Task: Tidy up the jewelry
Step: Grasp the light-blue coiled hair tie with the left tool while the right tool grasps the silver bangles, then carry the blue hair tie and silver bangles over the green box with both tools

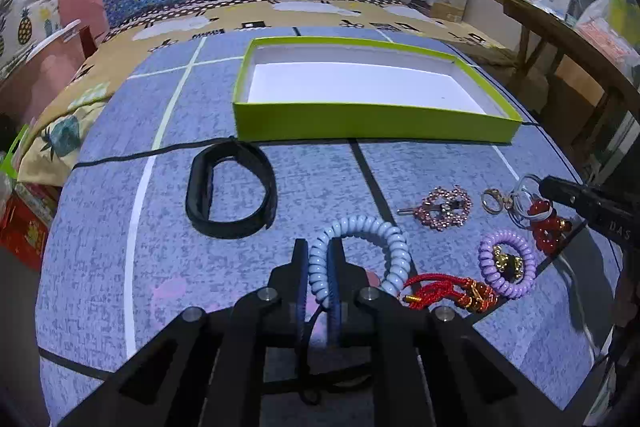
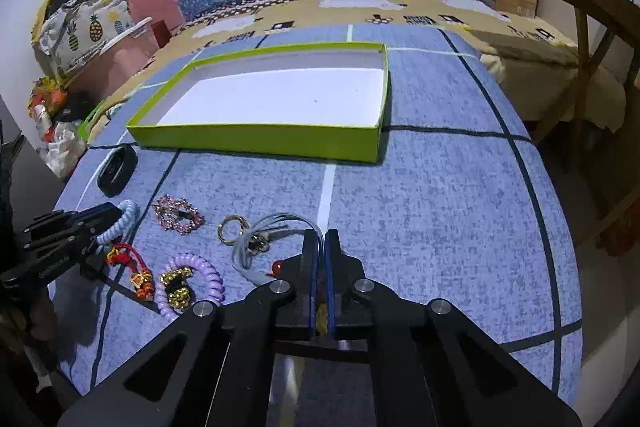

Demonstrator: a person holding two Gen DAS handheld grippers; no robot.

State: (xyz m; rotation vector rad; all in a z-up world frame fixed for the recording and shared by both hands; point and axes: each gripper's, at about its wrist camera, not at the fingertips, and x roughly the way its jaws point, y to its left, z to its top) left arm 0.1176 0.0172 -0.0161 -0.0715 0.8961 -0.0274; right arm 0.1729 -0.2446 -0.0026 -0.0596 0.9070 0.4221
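L gripper (image 1: 319,259) pinches the pale-blue coil band (image 1: 360,255), pads pressed on its left side; rest of the loop lies on the mat (image 1: 160,227) to the right. R gripper (image 2: 321,247) is pressed together on thin grey cords (image 2: 280,223) of a keyring bundle; a bit of red and yellow shows between the pads lower down, can't tell what exactly.

Only in L view: black strap loop (image 1: 230,191) seen whole, w/ a black cord running from it to the left; red beads (image 1: 546,227) under the R gripper's tip, w/ the grey cords around them. R view hides those beads behind its own fingers, only one red bead (image 2: 277,267) peeks out.

Only in R view: L gripper from the side, w/ the blue coil sticking out past its tip; strap is a small shape at the mat's left edge.

Both views: green tray (image 1: 376,121), white inside, nothing in it, beyond all the jewelry. Pink bead piece (image 1: 442,209), gold ring (image 1: 491,201), purple coil (image 1: 506,263) w/ gold charms inside, red knot cord (image 1: 440,293) w/ gold charm, all on the mat near the grippers, none in the tray.
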